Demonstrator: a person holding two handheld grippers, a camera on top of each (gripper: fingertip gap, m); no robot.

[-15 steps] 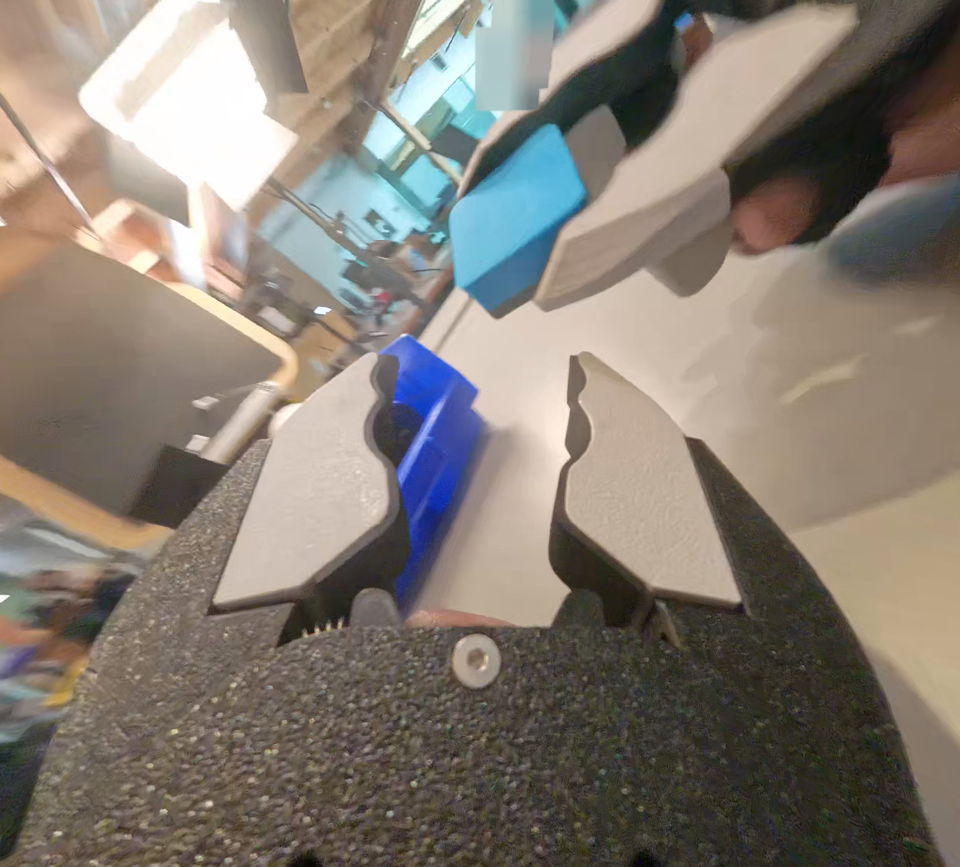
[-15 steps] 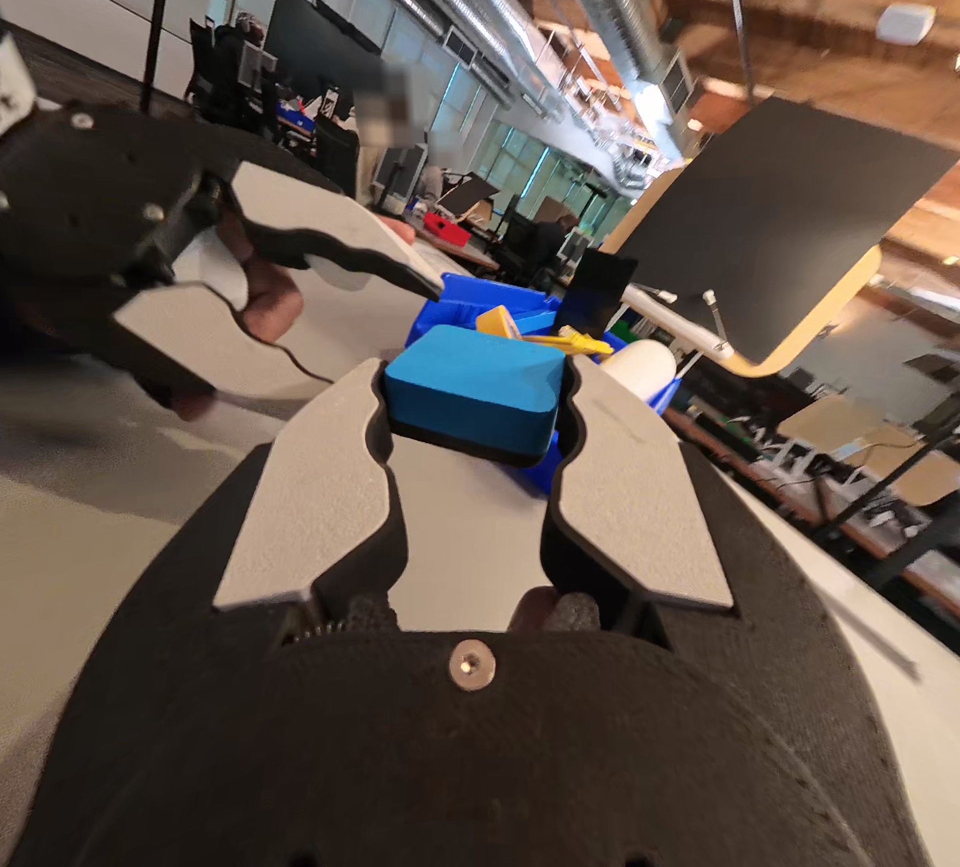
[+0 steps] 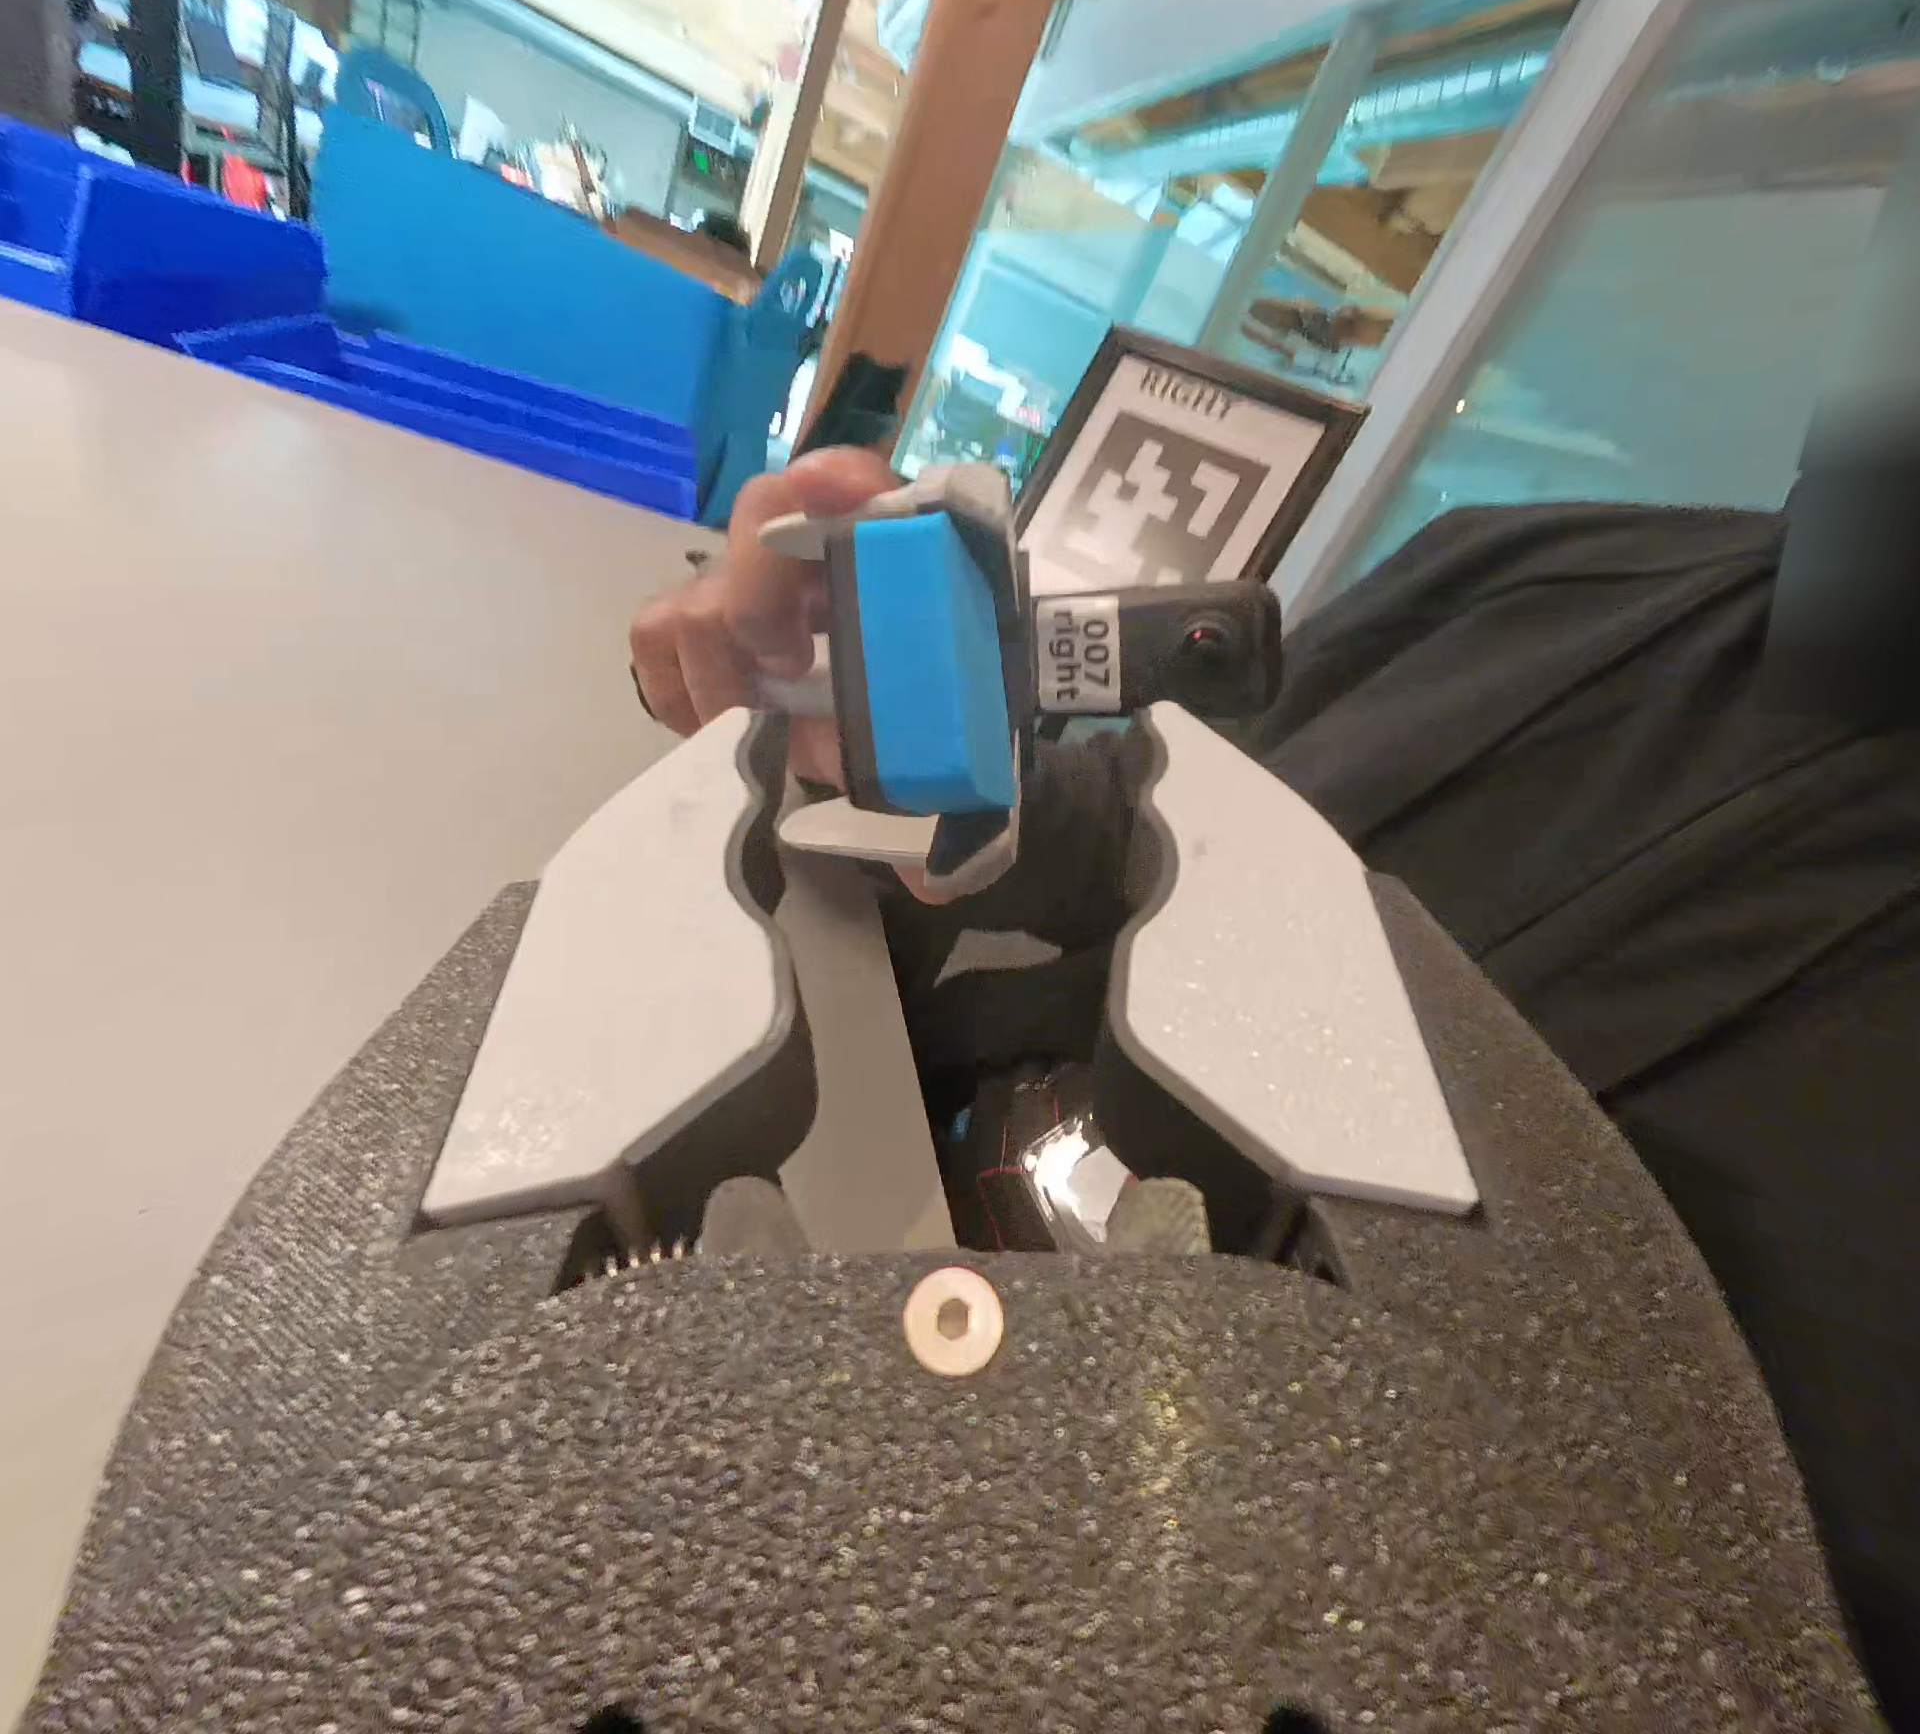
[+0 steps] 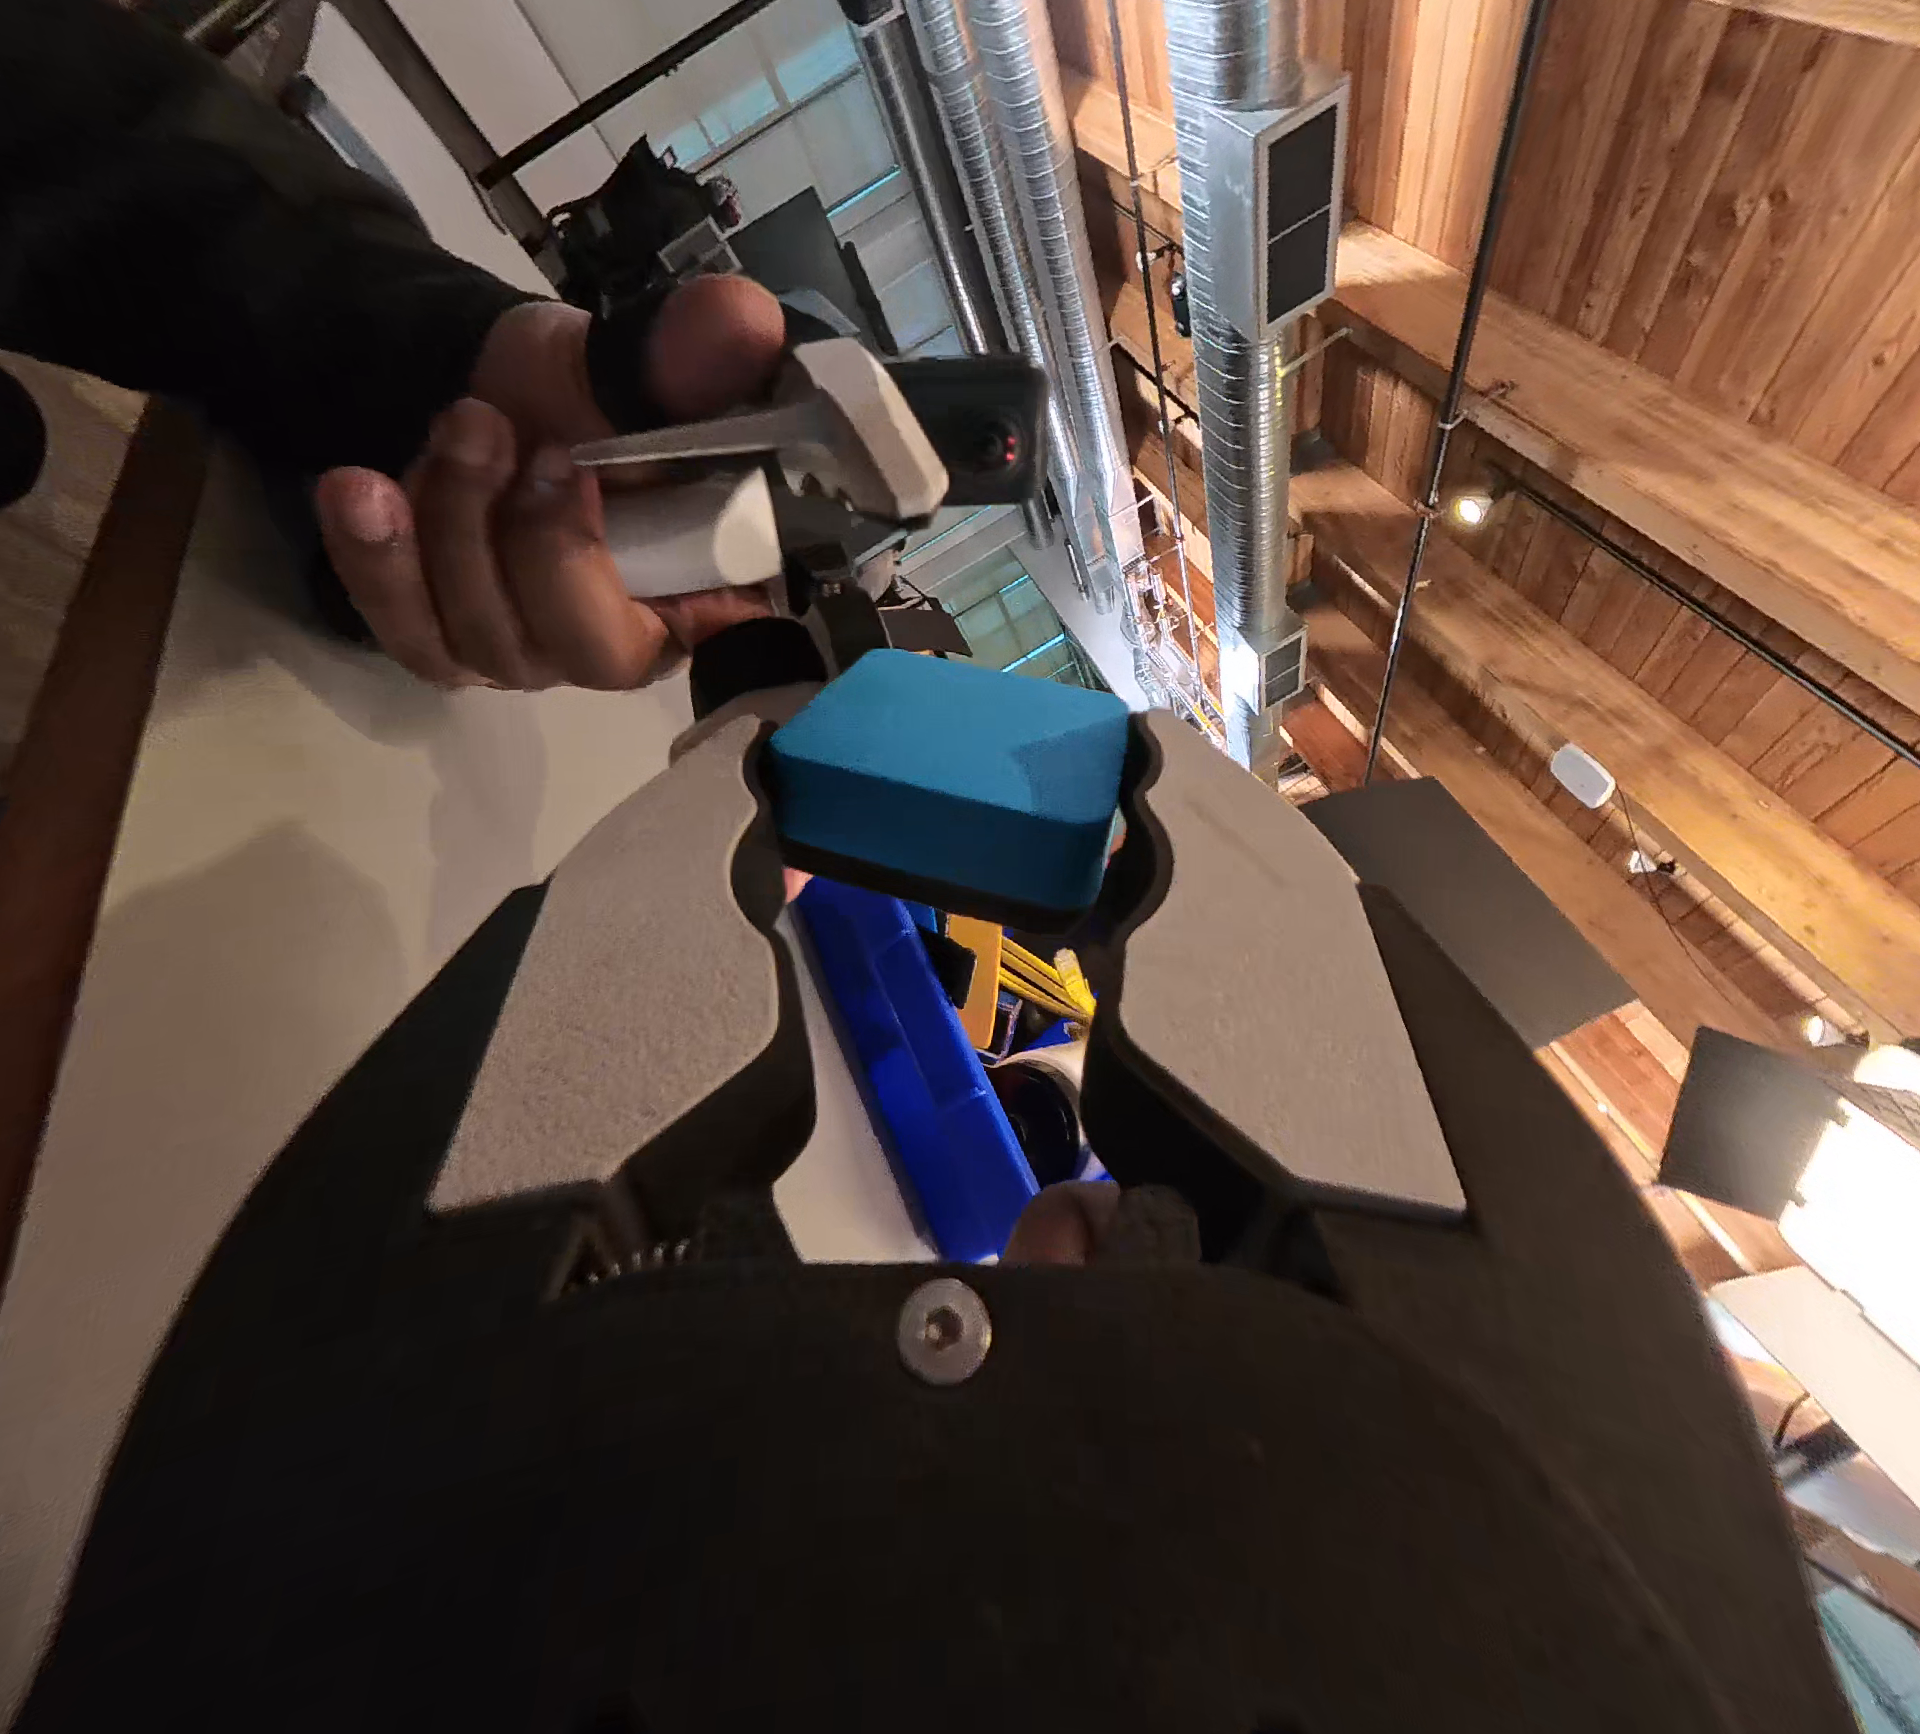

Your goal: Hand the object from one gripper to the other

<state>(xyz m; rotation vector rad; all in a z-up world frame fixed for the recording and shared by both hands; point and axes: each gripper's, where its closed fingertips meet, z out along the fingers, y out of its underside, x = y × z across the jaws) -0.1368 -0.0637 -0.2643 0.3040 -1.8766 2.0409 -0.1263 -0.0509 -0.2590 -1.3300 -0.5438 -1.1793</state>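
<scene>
Your right gripper (image 4: pixel 943 827) is clamped on the blue block (image 4: pixel 940 768), mid-frame, held off the white table (image 4: pixel 260 905). Your left gripper (image 3: pixel 951 853) is spread wide with nothing in it, the block (image 3: pixel 925 661) just beyond its tips. Blue bins (image 3: pixel 416 302) upper left.

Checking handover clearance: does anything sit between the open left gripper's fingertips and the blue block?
No. In the left wrist view the left gripper is open, and only air separates it from the blue block clamped in the right gripper.
</scene>
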